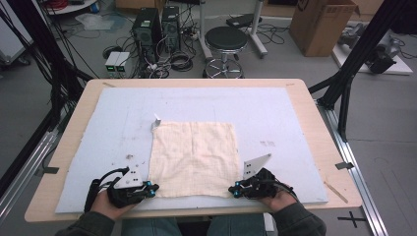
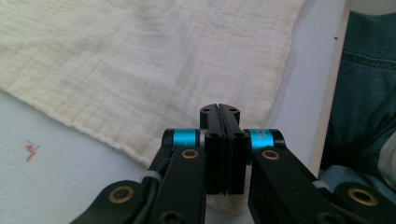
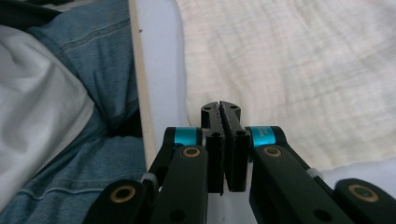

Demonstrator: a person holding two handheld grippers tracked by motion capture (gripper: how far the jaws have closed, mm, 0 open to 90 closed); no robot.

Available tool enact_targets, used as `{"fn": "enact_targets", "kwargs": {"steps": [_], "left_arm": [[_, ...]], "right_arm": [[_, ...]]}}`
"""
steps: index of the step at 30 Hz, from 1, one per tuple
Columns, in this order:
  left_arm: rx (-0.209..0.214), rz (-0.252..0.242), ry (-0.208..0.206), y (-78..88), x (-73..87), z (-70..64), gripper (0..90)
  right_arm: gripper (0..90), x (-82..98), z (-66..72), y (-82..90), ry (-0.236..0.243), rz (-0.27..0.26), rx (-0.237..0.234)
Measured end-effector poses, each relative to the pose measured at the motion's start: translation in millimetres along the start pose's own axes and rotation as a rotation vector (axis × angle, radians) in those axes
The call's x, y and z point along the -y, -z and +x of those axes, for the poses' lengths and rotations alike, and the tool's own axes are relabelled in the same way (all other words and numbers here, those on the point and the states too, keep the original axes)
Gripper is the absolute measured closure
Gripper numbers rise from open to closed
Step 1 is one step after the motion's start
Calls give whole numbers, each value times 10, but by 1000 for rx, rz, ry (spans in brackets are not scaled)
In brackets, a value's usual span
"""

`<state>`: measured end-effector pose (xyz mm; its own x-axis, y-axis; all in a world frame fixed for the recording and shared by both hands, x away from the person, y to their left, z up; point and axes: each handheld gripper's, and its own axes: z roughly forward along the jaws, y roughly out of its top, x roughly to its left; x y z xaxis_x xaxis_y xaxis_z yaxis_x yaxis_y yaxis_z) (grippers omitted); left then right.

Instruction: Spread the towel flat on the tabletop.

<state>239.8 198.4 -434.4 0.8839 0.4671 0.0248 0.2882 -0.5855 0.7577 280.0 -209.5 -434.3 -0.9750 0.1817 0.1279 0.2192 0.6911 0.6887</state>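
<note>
Cream cloth (image 1: 194,157) flat and roughly square on the grey mat (image 1: 275,113), my left gripper (image 1: 153,189) and right gripper (image 1: 233,191) each clamped on a near corner

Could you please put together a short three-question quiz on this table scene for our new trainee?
1. True or false: the cream cloth lies spread flat on the pale blue mat.
2. The left gripper sits at which corner of the cloth? A) far left B) near left C) far right
3. How do the jaws of the right gripper stand in the right gripper view?

Key:
1. True.
2. B, the near left corner, closest to the person.
3. Closed together at the cloth's near right corner; whether they pinch the cloth cannot be told.
</note>
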Motion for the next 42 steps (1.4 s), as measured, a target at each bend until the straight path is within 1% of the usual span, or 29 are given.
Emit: {"fn": "enact_targets", "kwargs": {"steps": [2,3,4,5,6,7,8,9,10,11,12,14,17,18,20,22,24,25,27,28,29,31,33,34,35,38,39,40,42], "left_arm": [[-2,-4,6,8,-2,-6,886],[0,-7,8,12,-2,-6,886],[4,-11,9,15,-2,-6,886],[3,-15,14,19,-1,-12,886],[2,-17,15,25,-2,-13,885],[2,-23,19,32,-4,-11,885],[-1,-34,28,38,-5,-7,882],[-2,-44,32,44,-5,2,876],[-9,-51,43,52,-7,7,861],[-12,-59,50,57,-5,14,838],[-9,-64,55,66,-4,24,818],[-16,-76,65,82,-2,38,780],[-14,-93,79,106,5,59,735],[-15,-96,85,115,7,65,720],[-16,-103,92,132,13,78,691],[-15,-114,104,147,15,95,657],[-20,-121,110,160,20,109,650],[-23,-128,117,163,22,114,638],[-26,-134,124,168,24,125,609],[-28,-135,126,171,26,130,605],[-27,-137,129,173,26,136,599],[-30,-144,137,178,26,141,583],[-35,-147,137,189,26,153,571],[-35,-152,144,190,26,154,558],[-36,-157,146,196,27,158,555],[-47,-158,149,209,23,168,541],[-48,-168,157,206,21,169,533],[-53,-167,155,211,17,177,524],[-59,-174,168,208,12,187,502]], "right_arm": [[890,12,-2,21,-2,-6,3],[890,18,1,31,-11,-10,4],[890,24,0,45,-19,-24,-11],[888,26,6,54,-22,-33,-6],[878,27,13,57,-21,-35,-2],[847,27,15,63,-23,-43,1],[810,23,13,72,-32,-52,5],[799,21,6,78,-45,-72,10],[780,20,0,93,-57,-78,3],[758,23,-10,101,-57,-90,1],[753,26,-11,108,-68,-96,3],[704,32,-22,120,-61,-105,2],[652,42,-36,142,-79,-121,-13],[625,44,-42,146,-76,-125,-6],[597,47,-51,155,-87,-132,-9],[573,45,-65,160,-93,-140,1],[539,42,-78,166,-101,-151,11],[534,41,-89,167,-101,-155,11],[493,39,-103,171,-107,-167,19],[482,37,-108,175,-118,-170,29],[479,36,-118,176,-123,-177,29],[455,32,-130,183,-126,-186,48],[427,28,-140,190,-137,-198,57],[415,26,-146,192,-139,-204,60],[410,24,-147,195,-142,-206,61],[383,15,-154,199,-147,-210,87],[373,11,-156,200,-150,-210,92],[359,8,-163,197,-151,-211,96],[339,-1,-169,199,-162,-212,106]]}}
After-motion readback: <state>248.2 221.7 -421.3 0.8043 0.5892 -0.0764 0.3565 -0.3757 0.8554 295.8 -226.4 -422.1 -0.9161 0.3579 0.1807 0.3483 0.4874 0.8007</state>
